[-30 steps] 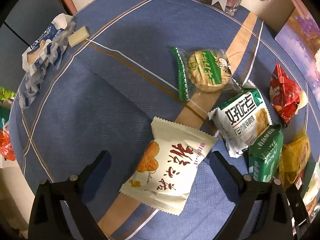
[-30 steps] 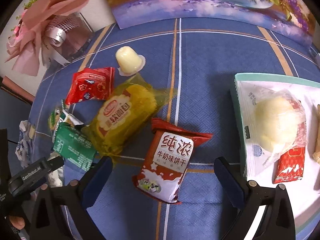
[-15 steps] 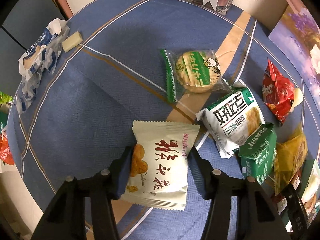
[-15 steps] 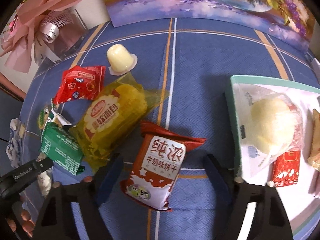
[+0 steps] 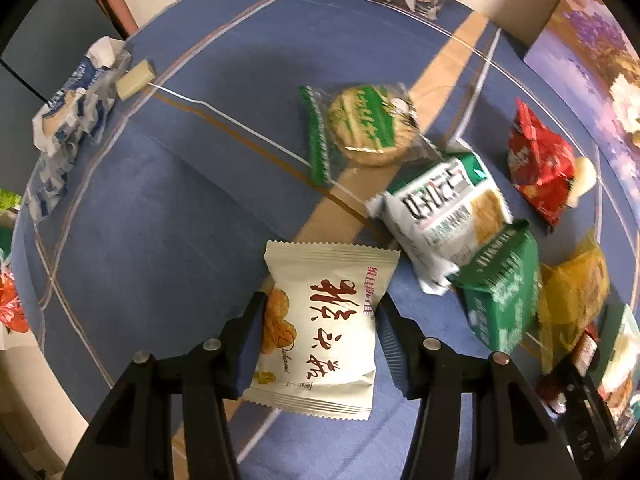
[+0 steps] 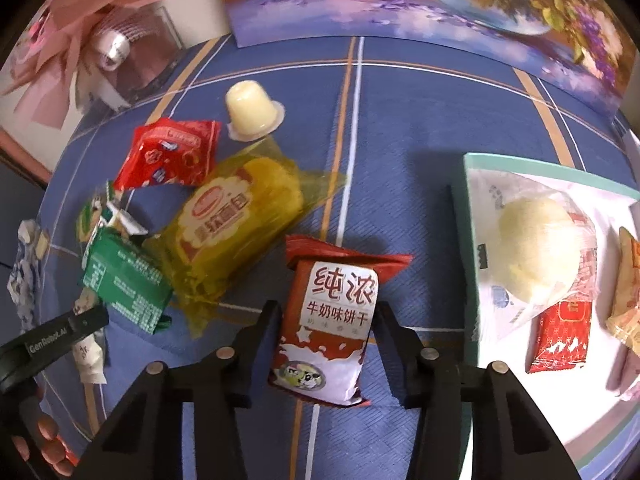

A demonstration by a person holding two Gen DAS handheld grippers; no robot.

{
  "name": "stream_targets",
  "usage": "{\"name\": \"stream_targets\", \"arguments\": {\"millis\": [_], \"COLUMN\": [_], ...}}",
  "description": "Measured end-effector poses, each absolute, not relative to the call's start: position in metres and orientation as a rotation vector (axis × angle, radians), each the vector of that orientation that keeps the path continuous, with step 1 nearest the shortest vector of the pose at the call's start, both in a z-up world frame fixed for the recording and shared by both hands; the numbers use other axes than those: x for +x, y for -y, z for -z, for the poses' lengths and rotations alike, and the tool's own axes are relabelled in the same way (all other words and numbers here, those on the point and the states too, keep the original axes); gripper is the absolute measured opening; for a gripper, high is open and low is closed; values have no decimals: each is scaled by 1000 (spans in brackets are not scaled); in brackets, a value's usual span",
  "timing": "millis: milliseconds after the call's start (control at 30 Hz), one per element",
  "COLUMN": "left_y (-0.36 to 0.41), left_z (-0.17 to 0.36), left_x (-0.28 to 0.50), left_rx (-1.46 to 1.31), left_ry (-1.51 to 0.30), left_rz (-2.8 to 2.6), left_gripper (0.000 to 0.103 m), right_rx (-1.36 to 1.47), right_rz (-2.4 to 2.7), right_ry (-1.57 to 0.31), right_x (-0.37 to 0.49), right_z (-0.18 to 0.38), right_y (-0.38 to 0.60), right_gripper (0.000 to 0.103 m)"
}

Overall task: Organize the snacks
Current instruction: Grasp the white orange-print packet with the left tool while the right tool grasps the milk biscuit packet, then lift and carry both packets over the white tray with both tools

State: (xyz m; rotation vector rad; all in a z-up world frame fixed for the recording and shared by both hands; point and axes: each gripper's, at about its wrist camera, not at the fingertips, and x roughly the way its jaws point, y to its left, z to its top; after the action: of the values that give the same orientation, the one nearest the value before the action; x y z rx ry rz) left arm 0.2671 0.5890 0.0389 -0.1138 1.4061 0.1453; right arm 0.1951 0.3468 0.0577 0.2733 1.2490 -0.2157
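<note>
I am holding the left gripper (image 5: 318,344) clenched on the cream packet (image 5: 320,328), its pads pressing both long sides while the packet is lying on the blue tablecloth (image 5: 160,200) at the table's near edge. I am closing the right gripper (image 6: 326,332) on the red-and-white milk biscuit packet (image 6: 328,320), which is sitting between the jaws; the pads look to be meeting its sides, so I am judging that grip as just taken.

Just beyond, along the right-hand edge of the table, the white tray (image 6: 468,240) with the teal rim is already carrying a clear-wrapped pale bun (image 6: 536,248), a small red sachet (image 6: 560,336) and an orange pack cut off by the frame, so part of the sorting is done.

Farther out, much is waiting loose: the green carton (image 6: 124,280), the yellow bread bag (image 6: 236,232), the white-and-green cracker pack (image 5: 444,216), the round biscuit in a green wrapper (image 5: 360,124), the red pouch (image 6: 168,154) and the jelly cup (image 6: 252,110). I am judging the job under halfway.
</note>
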Motion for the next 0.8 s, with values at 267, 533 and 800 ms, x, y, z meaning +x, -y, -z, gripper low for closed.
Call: {"name": "stream_targets", "arguments": {"millis": [267,533,800], "left_y": [-574,-590,-589], "left_z": [-36,-53,-101], "left_x": [261,260,243], "left_rx": [-91,-140,-152], "left_ry": [-1406,-1368,-1259], "left_rz": [-128,-124,-120], "left_gripper": [55,55,54], "right_rx": [216,234,287], "right_rz": [201,229,221], "right_ry": [-1258,-1246,-1177], "right_x": [190,181,165], "right_z": [-55,-63,-99], "right_y": [-358,-351,-341], "right_gripper": [42,42,42]}}
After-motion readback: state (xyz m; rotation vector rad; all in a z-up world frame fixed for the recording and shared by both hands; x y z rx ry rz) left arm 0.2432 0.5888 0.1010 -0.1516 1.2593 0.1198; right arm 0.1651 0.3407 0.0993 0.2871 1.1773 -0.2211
